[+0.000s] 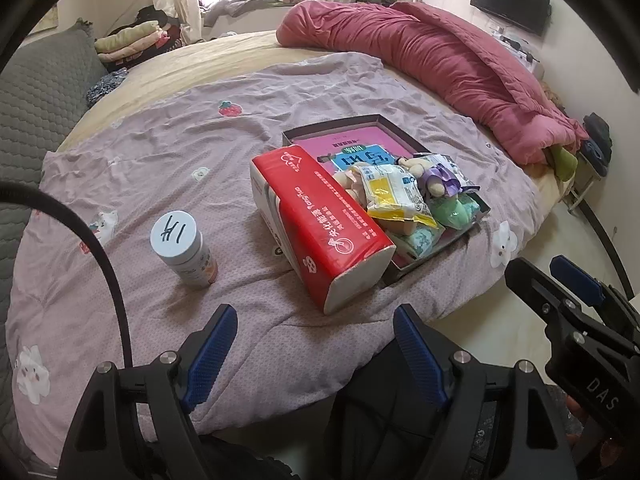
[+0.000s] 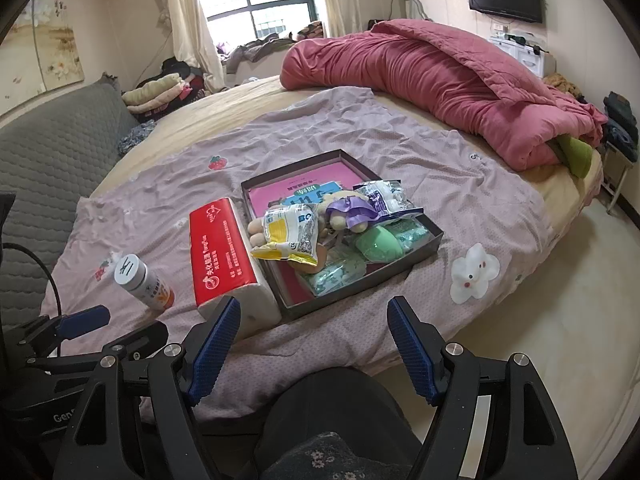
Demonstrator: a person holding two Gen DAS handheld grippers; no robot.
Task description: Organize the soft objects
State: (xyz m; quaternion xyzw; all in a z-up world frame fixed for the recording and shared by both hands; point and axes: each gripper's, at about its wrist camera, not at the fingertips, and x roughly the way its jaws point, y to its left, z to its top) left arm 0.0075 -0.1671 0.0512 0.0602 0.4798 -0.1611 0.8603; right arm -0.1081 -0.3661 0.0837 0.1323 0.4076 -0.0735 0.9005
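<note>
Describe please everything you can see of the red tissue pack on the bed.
The red tissue pack is a long soft brick in glossy red plastic wrap with white printing and a round logo; white tissue shows at its near end. It looks sealed and full. It lies slightly tilted on the lilac bedspread, its far side leaning against the left wall of the dark shallow box. No gripper touches it.

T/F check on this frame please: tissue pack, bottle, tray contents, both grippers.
1. The red tissue pack lies inside the tray. False: it lies outside, against the tray's left wall.
2. The white-capped bottle stands apart from the tissue pack. True.
3. The left gripper holds the bottle. False: it is open and empty.
4. The right gripper is open. True.
5. A yellow packet lies in the tray. True.
</note>
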